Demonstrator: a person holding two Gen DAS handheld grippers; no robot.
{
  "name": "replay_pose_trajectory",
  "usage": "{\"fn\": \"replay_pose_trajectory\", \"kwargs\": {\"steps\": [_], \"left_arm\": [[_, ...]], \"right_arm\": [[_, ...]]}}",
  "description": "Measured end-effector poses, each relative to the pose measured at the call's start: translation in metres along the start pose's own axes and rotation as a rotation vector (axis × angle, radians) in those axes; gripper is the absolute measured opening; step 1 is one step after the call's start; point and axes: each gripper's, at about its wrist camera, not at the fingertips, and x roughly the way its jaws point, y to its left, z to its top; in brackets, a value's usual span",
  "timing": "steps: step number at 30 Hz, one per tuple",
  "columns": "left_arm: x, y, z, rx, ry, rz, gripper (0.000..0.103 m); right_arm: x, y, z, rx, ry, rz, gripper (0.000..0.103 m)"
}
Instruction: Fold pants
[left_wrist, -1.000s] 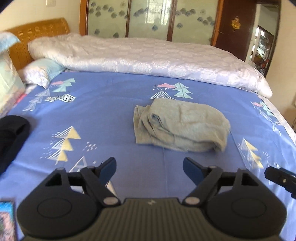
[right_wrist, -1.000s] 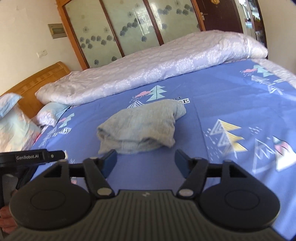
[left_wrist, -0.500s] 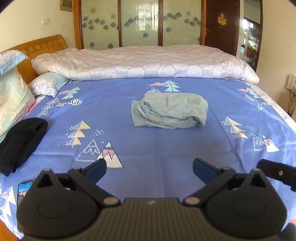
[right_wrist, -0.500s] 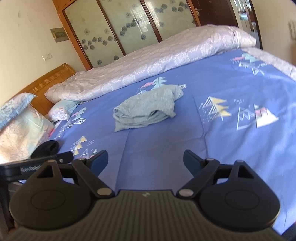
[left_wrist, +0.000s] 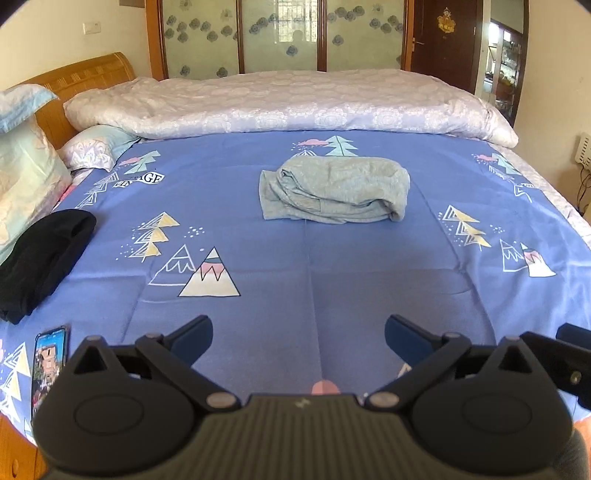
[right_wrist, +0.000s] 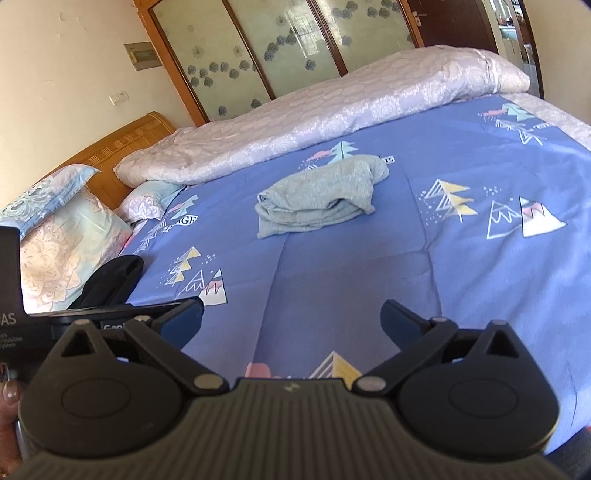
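Grey-green cloth is what I look at first: the pants (left_wrist: 334, 188) lie folded into a thick bundle near the middle of the bed (left_wrist: 295, 288), on the blue sheet printed with trees and mountains, just in front of the pale quilt (left_wrist: 288, 103) rolled along the far side. My left tongs (left_wrist: 298, 338) hang over the near part of the sheet, well apart from the pants, with the jaws spread wide and only blue sheet between them. My right tongs (right_wrist: 291, 321) sit the same way; their jaws have just been opening and now stand wide, with nothing between them. Both pairs point down toward the sheet and touch no cloth. From the right wrist view I see the pants (right_wrist: 317, 194) a little left of centre, with one end bunched up toward the quilt. A black garment (left_wrist: 40, 258) rests at the left edge beside the pillows (left_wrist: 26, 177), and a phone (left_wrist: 50, 363) lies face up on the sheet near my left tongs.
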Motion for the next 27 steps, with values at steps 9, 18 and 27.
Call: {"fn": "replay_pose_trajectory", "kwargs": {"steps": [9,18,27], "left_arm": [[0.007,-0.004,-0.013,0.012,0.025,0.011,0.103],[0.018,-0.009,-0.025,0.041,0.056,0.037,0.103],[0.025,-0.011,-0.033,0.066,0.069,0.041,0.103]], "right_arm": [[0.006,-0.01,-0.013,0.029,0.055,-0.015,0.103],[0.017,-0.017,-0.023,0.069,0.115,-0.016,0.103],[0.023,-0.024,-0.027,0.092,0.156,-0.014,0.103]]}}
